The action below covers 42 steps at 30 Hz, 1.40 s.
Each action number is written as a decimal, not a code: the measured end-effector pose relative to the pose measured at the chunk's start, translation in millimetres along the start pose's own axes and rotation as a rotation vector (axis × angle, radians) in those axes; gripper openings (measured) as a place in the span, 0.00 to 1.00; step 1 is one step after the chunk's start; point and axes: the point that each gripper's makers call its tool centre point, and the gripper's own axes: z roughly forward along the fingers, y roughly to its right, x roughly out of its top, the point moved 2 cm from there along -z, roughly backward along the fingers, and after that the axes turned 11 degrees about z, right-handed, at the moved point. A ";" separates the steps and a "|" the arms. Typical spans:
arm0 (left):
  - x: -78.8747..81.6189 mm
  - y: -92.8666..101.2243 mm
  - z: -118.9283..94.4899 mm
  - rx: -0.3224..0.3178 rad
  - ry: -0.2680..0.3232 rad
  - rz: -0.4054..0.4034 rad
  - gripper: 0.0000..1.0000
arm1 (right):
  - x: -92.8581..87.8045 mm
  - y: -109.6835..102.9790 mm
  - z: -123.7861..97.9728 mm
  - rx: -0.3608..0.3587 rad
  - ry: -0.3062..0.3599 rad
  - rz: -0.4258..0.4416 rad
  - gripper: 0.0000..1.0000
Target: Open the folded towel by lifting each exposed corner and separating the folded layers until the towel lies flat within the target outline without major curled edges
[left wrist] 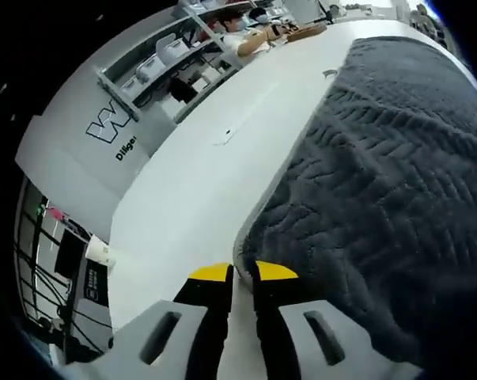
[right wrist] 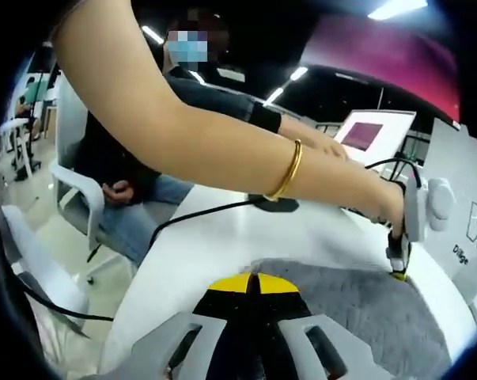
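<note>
Grey and thickly ribbed, the towel (left wrist: 388, 182) is spread across the white table (left wrist: 198, 182), seen in the left gripper view. Its near edge is met by the left gripper (left wrist: 243, 273), whose yellow-tipped jaws are drawn close with only a thin slit between them; whether cloth is pinched there cannot be told. In the right gripper view, the right gripper (right wrist: 254, 283) is held over the towel's edge, jaws pressed together, nothing visibly caught. Across the frame a bare forearm (right wrist: 198, 142) with a gold bangle (right wrist: 285, 170) is stretched
</note>
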 end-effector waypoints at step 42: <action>18.3 -6.6 -29.1 0.030 0.164 -0.266 0.21 | 9.4 23.0 -32.7 -0.099 0.149 0.199 0.00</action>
